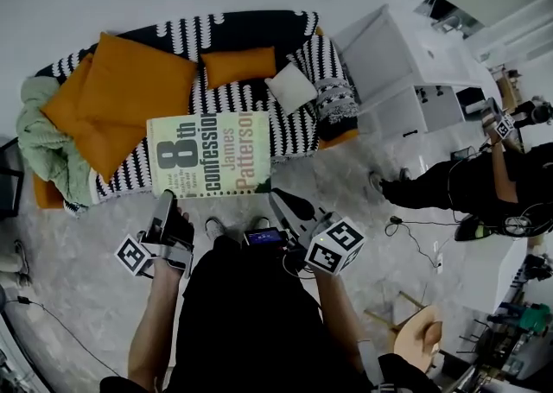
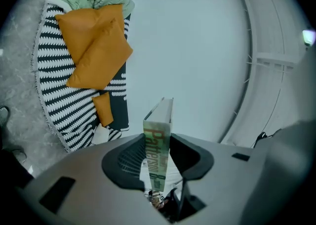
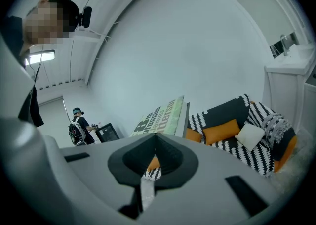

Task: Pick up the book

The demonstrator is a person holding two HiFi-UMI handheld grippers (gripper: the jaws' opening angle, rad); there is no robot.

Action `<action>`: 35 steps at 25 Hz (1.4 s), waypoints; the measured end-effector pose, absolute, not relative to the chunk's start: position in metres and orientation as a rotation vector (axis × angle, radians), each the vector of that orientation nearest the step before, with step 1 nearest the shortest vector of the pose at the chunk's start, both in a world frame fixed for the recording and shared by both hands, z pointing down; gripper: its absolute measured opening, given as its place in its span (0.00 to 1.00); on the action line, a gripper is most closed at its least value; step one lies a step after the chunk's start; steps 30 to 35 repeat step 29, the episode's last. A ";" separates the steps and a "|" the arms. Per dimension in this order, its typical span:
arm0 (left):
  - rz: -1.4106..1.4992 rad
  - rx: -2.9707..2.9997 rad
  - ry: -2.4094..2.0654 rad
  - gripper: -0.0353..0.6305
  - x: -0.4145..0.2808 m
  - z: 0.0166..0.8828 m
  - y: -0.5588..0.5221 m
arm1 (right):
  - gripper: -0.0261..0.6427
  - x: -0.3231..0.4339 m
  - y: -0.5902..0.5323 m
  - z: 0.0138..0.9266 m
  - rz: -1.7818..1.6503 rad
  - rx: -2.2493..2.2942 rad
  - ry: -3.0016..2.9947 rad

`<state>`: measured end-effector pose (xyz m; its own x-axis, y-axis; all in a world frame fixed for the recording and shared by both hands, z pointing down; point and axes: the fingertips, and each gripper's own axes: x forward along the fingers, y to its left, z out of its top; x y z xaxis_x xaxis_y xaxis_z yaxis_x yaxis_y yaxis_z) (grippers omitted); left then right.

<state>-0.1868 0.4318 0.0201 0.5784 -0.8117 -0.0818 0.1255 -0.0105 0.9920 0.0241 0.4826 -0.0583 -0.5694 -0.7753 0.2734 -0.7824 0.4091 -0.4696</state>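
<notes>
The book (image 1: 210,155), pale green with "8th confession James Patterson" on its cover, hangs in the air in front of the sofa (image 1: 251,33), cover facing up. My left gripper (image 1: 164,201) is shut on its lower left corner. In the left gripper view the spine (image 2: 158,140) stands upright between the jaws of the left gripper (image 2: 158,139). My right gripper (image 1: 278,199) sits at the book's lower right corner. In the right gripper view the tips of the right gripper (image 3: 155,135) meet, and the book (image 3: 160,117) lies just beyond them. Whether they pinch any of it is hidden.
The sofa carries a black-and-white striped throw, orange cushions (image 1: 130,89), a green blanket (image 1: 39,123) and a white pillow (image 1: 291,86). A white cabinet (image 1: 402,72) stands to its right. Another person (image 1: 467,184) crouches at the right, near floor cables. A wooden stool (image 1: 419,335) is at lower right.
</notes>
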 end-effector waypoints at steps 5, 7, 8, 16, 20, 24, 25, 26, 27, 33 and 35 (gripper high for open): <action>-0.845 1.377 -0.658 0.30 -0.184 0.023 0.441 | 0.06 0.025 0.488 -0.055 0.820 1.413 -2.646; -0.840 1.384 -0.667 0.30 -0.180 0.021 0.452 | 0.06 0.029 0.496 -0.056 0.821 1.405 -2.661; -0.836 1.389 -0.669 0.30 -0.177 0.021 0.456 | 0.06 0.032 0.499 -0.057 0.818 1.405 -2.666; -0.834 1.402 -0.665 0.30 -0.149 0.013 0.462 | 0.06 0.054 0.499 -0.062 0.796 1.397 -2.692; -0.829 1.398 -0.669 0.30 -0.136 0.010 0.466 | 0.06 0.063 0.500 -0.067 0.783 1.390 -2.705; -0.822 1.400 -0.672 0.30 -0.128 0.010 0.470 | 0.06 0.070 0.503 -0.065 0.784 1.383 -2.711; -0.820 1.402 -0.673 0.30 -0.126 0.010 0.471 | 0.06 0.072 0.504 -0.065 0.781 1.382 -2.712; -0.818 1.404 -0.673 0.30 -0.123 0.010 0.471 | 0.06 0.075 0.504 -0.066 0.775 1.380 -2.712; -0.817 1.407 -0.674 0.30 -0.120 0.010 0.471 | 0.06 0.077 0.504 -0.067 0.769 1.379 -2.713; -0.815 1.411 -0.675 0.30 -0.115 0.011 0.472 | 0.06 0.082 0.504 -0.069 0.759 1.377 -2.715; -0.815 1.411 -0.675 0.30 -0.115 0.011 0.472 | 0.06 0.082 0.504 -0.069 0.759 1.377 -2.715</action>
